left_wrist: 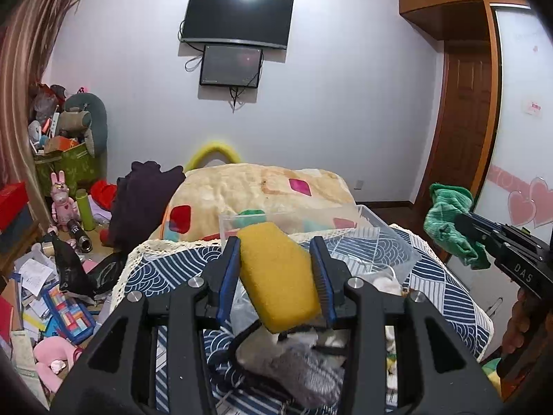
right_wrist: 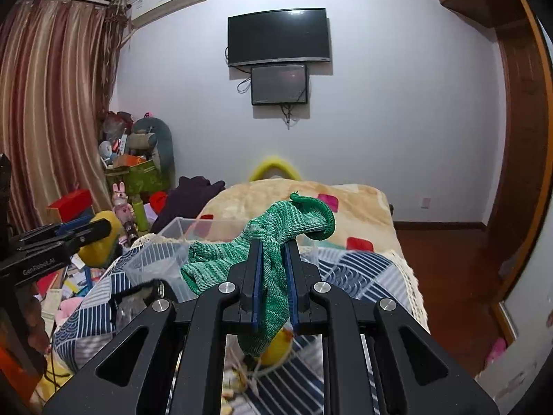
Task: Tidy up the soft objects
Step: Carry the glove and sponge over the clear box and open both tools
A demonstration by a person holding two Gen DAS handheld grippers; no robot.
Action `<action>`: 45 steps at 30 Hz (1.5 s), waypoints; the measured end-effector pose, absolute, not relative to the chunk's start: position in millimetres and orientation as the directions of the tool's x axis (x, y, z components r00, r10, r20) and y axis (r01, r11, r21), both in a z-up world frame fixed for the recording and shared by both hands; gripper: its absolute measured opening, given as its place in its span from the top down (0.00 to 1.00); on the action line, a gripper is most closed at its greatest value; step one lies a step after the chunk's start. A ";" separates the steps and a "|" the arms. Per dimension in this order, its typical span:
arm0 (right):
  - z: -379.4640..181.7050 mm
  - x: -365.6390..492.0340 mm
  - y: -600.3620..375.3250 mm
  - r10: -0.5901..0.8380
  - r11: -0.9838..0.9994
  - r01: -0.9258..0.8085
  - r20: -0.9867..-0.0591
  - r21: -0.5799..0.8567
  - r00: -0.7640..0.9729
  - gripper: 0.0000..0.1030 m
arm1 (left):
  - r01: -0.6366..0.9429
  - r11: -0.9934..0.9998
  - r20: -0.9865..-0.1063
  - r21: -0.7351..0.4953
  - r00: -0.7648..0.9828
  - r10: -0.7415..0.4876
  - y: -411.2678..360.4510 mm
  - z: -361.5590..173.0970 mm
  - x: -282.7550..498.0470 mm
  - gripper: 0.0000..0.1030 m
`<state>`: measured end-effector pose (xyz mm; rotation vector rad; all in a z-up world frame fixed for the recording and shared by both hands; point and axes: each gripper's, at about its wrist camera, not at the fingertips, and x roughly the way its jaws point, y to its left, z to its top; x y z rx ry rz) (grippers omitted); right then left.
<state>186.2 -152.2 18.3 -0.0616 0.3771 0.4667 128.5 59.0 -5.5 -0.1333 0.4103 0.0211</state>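
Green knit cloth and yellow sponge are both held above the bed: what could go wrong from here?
1. The green knit cloth hangs loosely from the right gripper and could snag the clear bin's rim.
2. The yellow sponge sits tilted in the left gripper; it might slip or spring out before reaching the bin.

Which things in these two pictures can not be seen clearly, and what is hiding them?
- Soft items under the left gripper, left wrist view: covered by its frame and the yellow sponge.
- Contents of the clear plastic box, right wrist view: partly hidden by the green knitted cloth in the right gripper.
- Small yellow object, right wrist view: mostly behind the cloth and frame.
- Yellow arc behind the bed: blurred.
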 end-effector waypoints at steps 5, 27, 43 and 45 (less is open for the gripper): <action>15.9 203.3 -130.8 0.439 0.882 -0.472 -0.386 0.009 0.812 0.89 | -0.053 0.987 -0.440 -0.151 0.898 -0.019 62.6 -9.1 155.3 0.61; -35.4 269.5 -111.5 0.353 0.863 -0.499 -0.618 -0.074 0.702 0.89 | -0.029 0.996 -0.664 -0.088 0.747 -0.037 59.9 -58.8 238.2 0.61; -21.0 262.7 -118.4 0.382 0.855 -0.516 -0.608 -0.053 0.696 0.64 | 0.010 0.999 -0.619 -0.040 0.785 -0.033 40.6 -39.9 217.0 0.42; -13.9 255.9 -120.4 0.392 0.853 -0.518 -0.588 -0.056 0.708 0.60 | 0.011 0.998 -0.613 -0.056 0.789 -0.043 41.5 -34.5 212.6 0.41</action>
